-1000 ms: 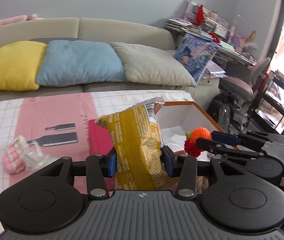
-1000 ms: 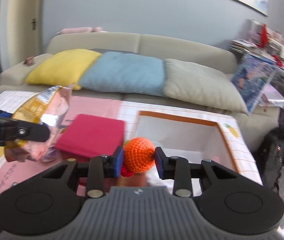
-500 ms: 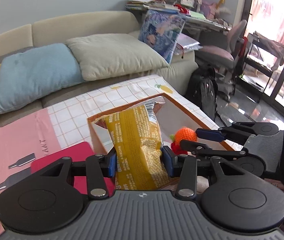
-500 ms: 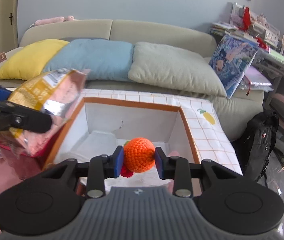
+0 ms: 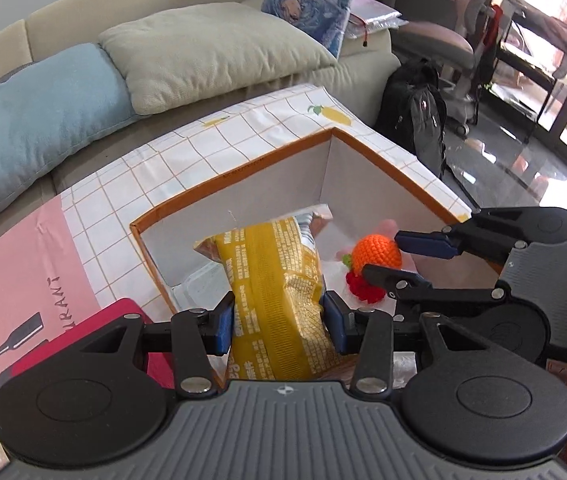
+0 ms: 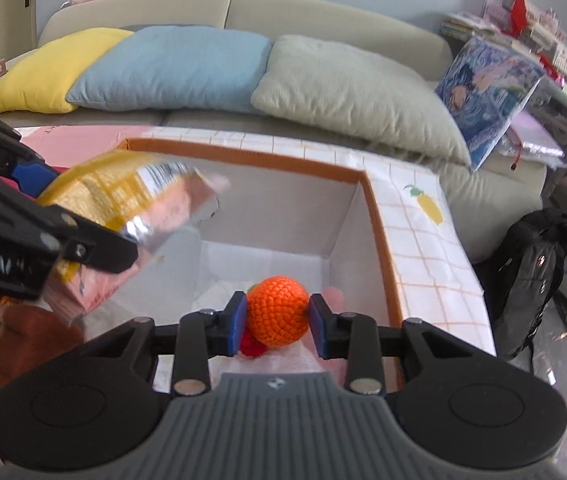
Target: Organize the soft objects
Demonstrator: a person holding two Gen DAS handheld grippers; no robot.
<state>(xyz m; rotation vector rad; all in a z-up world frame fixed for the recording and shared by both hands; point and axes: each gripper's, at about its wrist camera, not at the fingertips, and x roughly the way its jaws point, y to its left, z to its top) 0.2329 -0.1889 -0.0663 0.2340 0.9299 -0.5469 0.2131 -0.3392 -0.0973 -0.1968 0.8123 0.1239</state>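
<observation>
My left gripper (image 5: 279, 322) is shut on a yellow snack bag (image 5: 275, 300) and holds it over the near left part of an open orange-rimmed box (image 5: 243, 166). The bag also shows at the left of the right wrist view (image 6: 123, 196). My right gripper (image 6: 277, 324) is shut on an orange crocheted ball (image 6: 277, 310) with a red part below, held over the box (image 6: 379, 216) interior. The ball also shows in the left wrist view (image 5: 375, 254), right of the bag. White and pinkish soft items lie on the box floor.
A red flat item (image 5: 95, 320) lies left of the box on a pink and white checked cloth (image 5: 95, 208). A sofa with yellow (image 6: 47, 72), blue (image 6: 171, 66) and grey (image 6: 347, 92) cushions stands behind. A black backpack (image 6: 539, 272) stands on the floor at the right.
Both grippers have moved right and forward over the box and tilted down into it, each still holding its item. The bag and the ball now hang inside the box rim.
</observation>
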